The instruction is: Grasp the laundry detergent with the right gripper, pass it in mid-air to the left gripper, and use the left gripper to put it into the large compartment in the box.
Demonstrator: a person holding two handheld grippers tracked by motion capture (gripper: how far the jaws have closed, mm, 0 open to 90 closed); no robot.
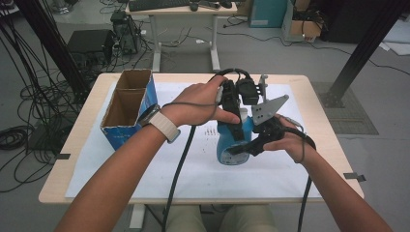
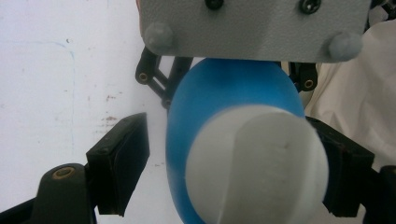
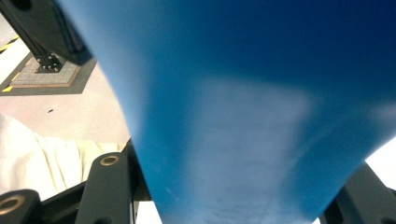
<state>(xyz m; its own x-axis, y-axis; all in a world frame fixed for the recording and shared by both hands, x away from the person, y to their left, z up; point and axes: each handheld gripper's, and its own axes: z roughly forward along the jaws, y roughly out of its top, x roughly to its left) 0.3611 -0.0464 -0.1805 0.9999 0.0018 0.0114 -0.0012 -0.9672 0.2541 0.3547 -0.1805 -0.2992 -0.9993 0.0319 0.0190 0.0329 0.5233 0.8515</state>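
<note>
Wooden counter (image 1: 87, 126) under a white sheet (image 1: 193, 169). At its left, open cardboard box (image 1: 126, 104) with blue sides. Near the middle, blue bottle (image 1: 231, 145) with white cap (image 2: 254, 163), standing on the sheet. Right tongs (image 1: 244, 147) clenched low on the bottle body, from the right side. Left tongs (image 1: 235, 126) above, around the cap: one pad (image 2: 122, 161) apart from it, so not yet grasping, only half closed.

Light wooden table (image 1: 319, 140) w/ rounded corners carried a white paper sheet (image 1: 145, 169) over most of its top, an open blue cardboard box (image 1: 126, 108) at left & a blue plastic bottle (image 1: 232, 145) near centre.
</note>
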